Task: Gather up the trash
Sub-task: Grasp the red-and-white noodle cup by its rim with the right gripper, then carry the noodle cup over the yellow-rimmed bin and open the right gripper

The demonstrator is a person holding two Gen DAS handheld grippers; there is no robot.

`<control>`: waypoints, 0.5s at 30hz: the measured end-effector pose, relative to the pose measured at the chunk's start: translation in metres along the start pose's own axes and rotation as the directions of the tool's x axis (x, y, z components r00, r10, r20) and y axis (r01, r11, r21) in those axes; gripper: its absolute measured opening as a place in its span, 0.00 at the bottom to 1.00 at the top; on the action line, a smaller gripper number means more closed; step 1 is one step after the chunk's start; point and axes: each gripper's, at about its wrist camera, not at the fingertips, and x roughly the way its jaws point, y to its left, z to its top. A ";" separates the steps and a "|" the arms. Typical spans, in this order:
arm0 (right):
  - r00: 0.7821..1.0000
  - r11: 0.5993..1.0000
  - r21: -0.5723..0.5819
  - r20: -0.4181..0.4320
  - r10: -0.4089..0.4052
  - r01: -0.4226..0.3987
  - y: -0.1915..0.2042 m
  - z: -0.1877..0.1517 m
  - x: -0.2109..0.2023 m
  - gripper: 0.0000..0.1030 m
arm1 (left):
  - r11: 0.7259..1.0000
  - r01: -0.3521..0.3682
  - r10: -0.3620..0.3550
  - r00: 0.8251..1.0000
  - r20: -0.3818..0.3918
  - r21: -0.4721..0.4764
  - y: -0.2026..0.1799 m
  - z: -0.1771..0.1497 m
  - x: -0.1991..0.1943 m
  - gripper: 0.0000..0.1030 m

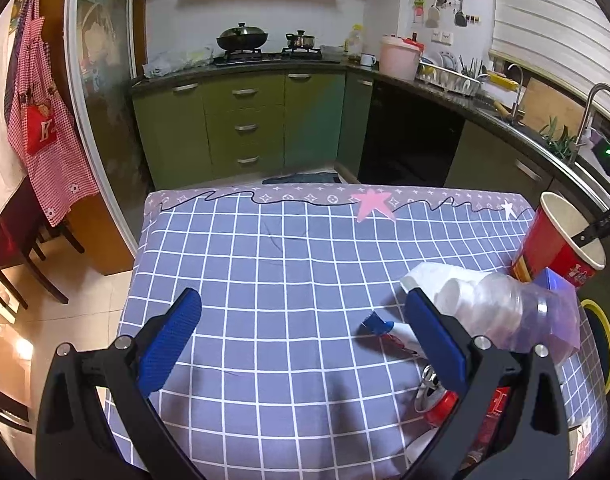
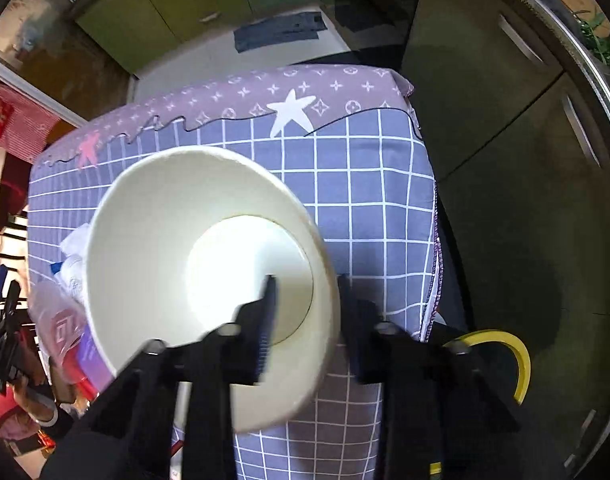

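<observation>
Kitchen with green cabinets [image 1: 241, 120] in the back, and up front a table under a blue checked tablecloth [image 1: 289, 264] with stars along its far edge. Going left to right: the left gripper [image 1: 301, 332] hangs over bare cloth with its blue pads spread wide, nothing between them. Just right of it sits the trash pile: a small blue-tipped wrapper [image 1: 379, 326], white crumpled paper [image 1: 441, 284], a clear plastic bottle [image 1: 509, 312] and a crushed red can [image 1: 439, 400] near the front. Further right is the red paper cup [image 1: 553, 240], tilted. The right gripper [image 2: 305, 320] points down at it and pinches its rim, one finger inside the white interior, one outside. A yellow-rimmed bin [image 2: 513, 360] sits past the table's right edge.
</observation>
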 end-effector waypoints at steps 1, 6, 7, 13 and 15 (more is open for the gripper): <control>1.000 1.000 0.000 -0.010 -0.012 0.012 0.000 0.001 0.003 0.10 | 1.000 0.002 -0.002 1.000 -0.001 0.003 -0.001 0.000 0.000 0.94; 1.000 1.000 0.019 -0.026 0.006 -0.005 -0.005 0.002 0.010 0.04 | 1.000 0.011 -0.011 1.000 -0.003 0.017 -0.006 -0.001 0.000 0.94; 1.000 1.000 0.021 -0.019 0.011 -0.011 -0.006 0.001 0.010 0.04 | 1.000 0.013 -0.013 1.000 -0.002 0.018 -0.007 -0.001 0.000 0.94; 0.997 0.997 0.052 0.060 0.046 -0.049 -0.024 -0.008 -0.026 0.03 | 1.000 0.024 -0.024 1.000 0.007 0.016 -0.008 -0.001 -0.003 0.94; 0.993 0.996 0.069 0.104 0.045 -0.053 -0.040 -0.022 -0.054 0.03 | 0.999 0.029 -0.029 1.000 0.007 0.017 -0.009 -0.001 -0.004 0.94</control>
